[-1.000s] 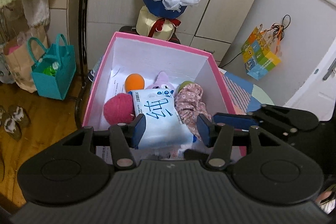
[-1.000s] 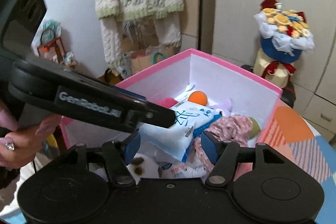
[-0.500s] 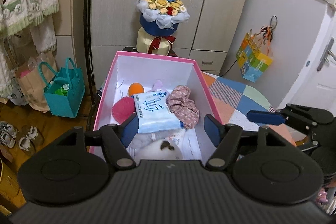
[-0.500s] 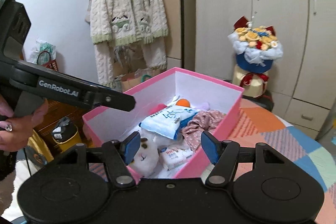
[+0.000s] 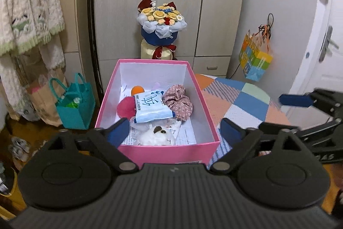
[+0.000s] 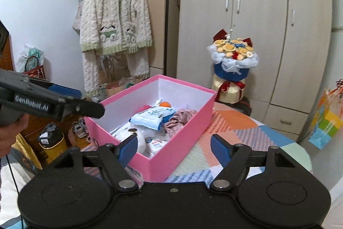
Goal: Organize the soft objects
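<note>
Both grippers had drawn back from the pink box (image 5: 167, 153), which stood on the patchwork-covered table (image 5: 238, 104) near its left edge. The left gripper (image 5: 174, 129) hung before the box's near wall, its jaws just opened wide with nothing between them; a second earlier they had been set about the blue tissue pack (image 5: 151, 108) inside the box. The right gripper (image 6: 173, 148) sat off the box's near right corner, jaws likewise just opened and empty.

The tissue pack lay flat across the middle of the box, atop a pink pompom (image 5: 125, 107) and touching a floral cloth bundle (image 5: 179, 101) by the right wall. An orange ball (image 5: 137, 90) sat toward the far wall, and a white plush toy (image 5: 156, 135) rested against the near wall. With the pack released among the other soft things and both claws clear, that placement looked finished, and the sorting seemed close to done.
</note>
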